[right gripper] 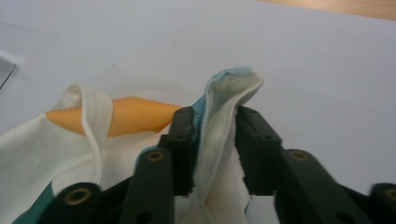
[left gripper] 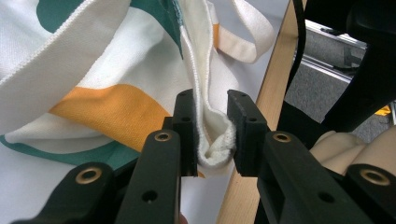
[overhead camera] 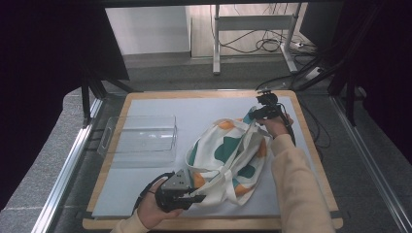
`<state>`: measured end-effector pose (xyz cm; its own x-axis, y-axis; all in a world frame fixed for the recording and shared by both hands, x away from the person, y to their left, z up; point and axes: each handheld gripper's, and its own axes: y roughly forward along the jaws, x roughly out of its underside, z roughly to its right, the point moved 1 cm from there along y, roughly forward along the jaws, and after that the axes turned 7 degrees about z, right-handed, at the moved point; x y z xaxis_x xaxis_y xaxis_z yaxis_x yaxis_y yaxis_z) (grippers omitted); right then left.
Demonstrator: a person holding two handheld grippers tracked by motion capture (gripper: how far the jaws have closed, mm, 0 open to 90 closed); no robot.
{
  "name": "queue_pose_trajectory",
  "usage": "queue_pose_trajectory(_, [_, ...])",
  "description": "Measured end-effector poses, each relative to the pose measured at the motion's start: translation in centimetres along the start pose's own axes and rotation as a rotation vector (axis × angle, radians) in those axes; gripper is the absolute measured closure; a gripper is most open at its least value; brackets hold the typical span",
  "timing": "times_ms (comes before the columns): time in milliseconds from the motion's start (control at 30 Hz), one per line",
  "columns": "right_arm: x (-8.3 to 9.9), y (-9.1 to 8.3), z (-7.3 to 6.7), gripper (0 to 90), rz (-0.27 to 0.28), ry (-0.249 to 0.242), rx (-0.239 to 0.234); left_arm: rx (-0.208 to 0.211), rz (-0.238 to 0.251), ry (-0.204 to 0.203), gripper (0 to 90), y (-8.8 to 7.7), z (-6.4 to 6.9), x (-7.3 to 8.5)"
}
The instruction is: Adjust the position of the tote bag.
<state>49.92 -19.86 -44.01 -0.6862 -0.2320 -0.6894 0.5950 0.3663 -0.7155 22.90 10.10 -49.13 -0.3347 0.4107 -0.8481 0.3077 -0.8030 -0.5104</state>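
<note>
At the left of the white mat (overhead camera: 145, 194) stands a clear plastic tray (overhead camera: 141, 138), untouched and well apart from the work. Near the front edge, the left gripper (overhead camera: 192, 198) pinches the near corner of the cream tote bag (overhead camera: 228, 160), printed in green and orange; in the left gripper view its narrow jaws press a folded seam of that cloth (left gripper: 212, 140) between the pads (left gripper: 187, 126). The bag lies crumpled across the middle and right of the mat, its straps (overhead camera: 233, 167) loose on top. At the far right, the right gripper (overhead camera: 257, 114) has its jaws drawn in around the bag's far corner, and the right gripper view shows a fold of cloth (right gripper: 224, 116) caught between the pads (right gripper: 184, 140). This looks like the gripping step before spreading or folding the bag. The next move probably calls for drawing both corners apart evenly, keeping both pinches firm so the thick seam doesn't slip.
</note>
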Motion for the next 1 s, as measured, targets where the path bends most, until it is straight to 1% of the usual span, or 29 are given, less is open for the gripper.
queue_pose_trajectory(100, [0.1, -0.1, -0.2, 80.2, 0.0, -0.024, -0.015, -0.003, 0.0, -0.001, 75.1, 0.0, 0.0, 0.0])
queue_pose_trajectory(200, [0.1, -0.3, -0.5, 83.1, 0.006, -0.053, -0.01, -0.005, 0.003, -0.002, 75.2, 0.0, -0.1, 0.0])
queue_pose_trajectory(267, [0.1, -0.4, -0.5, 83.7, 0.01, -0.063, -0.014, -0.006, 0.005, -0.005, 75.2, -0.1, -0.1, 0.0])
queue_pose_trajectory(367, [0.1, -0.6, -0.4, 84.0, 0.015, -0.063, -0.025, -0.008, 0.007, -0.004, 75.5, -0.2, -0.1, 0.0])
queue_pose_trajectory(467, [0.1, -1.0, -0.4, 84.3, 0.034, -0.073, -0.036, -0.006, 0.009, -0.005, 75.7, -0.4, -0.3, -0.1])
queue_pose_trajectory(633, [0.0, -1.9, -0.4, 84.4, 0.052, -0.08, -0.036, -0.01, 0.019, -0.013, 75.9, -1.1, -0.6, -0.4])
queue_pose_trajectory(667, [0.0, -2.3, -0.4, 84.5, 0.058, -0.082, -0.031, -0.021, 0.022, -0.01, 75.9, -1.6, -0.8, -0.6])
queue_pose_trajectory(733, [0.0, -2.7, -0.3, 84.5, 0.066, -0.082, -0.031, -0.031, 0.03, -0.014, 76.0, -2.1, -1.1, -0.6])
queue_pose_trajectory(833, [-0.1, -3.5, -0.2, 84.5, 0.078, -0.077, -0.046, -0.042, 0.041, -0.019, 76.1, -2.7, -1.4, -0.5])
queue_pose_trajectory(933, [0.0, -4.4, -0.4, 84.5, 0.09, -0.074, -0.044, -0.05, 0.035, -0.018, 76.1, -3.2, -1.8, -0.4])
queue_pose_trajectory(1000, [0.0, -5.1, -0.8, 84.5, 0.103, -0.083, -0.034, -0.057, 0.036, -0.016, 76.2, -3.6, -2.0, -0.3])
